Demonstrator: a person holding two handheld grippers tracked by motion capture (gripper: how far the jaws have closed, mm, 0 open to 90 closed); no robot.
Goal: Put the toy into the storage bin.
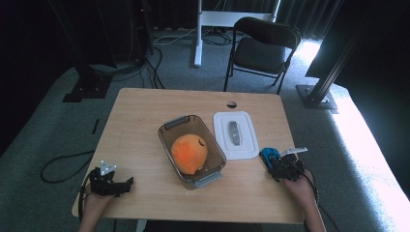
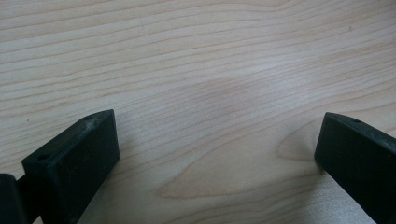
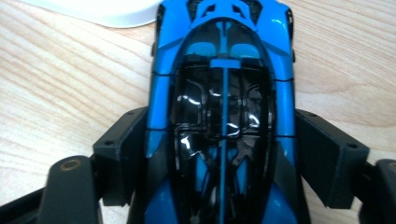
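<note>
A: Where the table's (image 1: 145, 111) near-left corner lies, what does the left gripper (image 1: 112, 183) do?
B: It rests released on bare wood.
A: And rightwards?
B: Orange ball (image 1: 189, 153) in the bin (image 1: 174, 123), white lid (image 1: 222, 121), then the right gripper (image 3: 219, 154) seemingly clamping the blue toy car (image 3: 222, 93).

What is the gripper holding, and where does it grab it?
The right gripper holds a blue toy car by its two sides, around the middle. The left gripper holds nothing.
</note>
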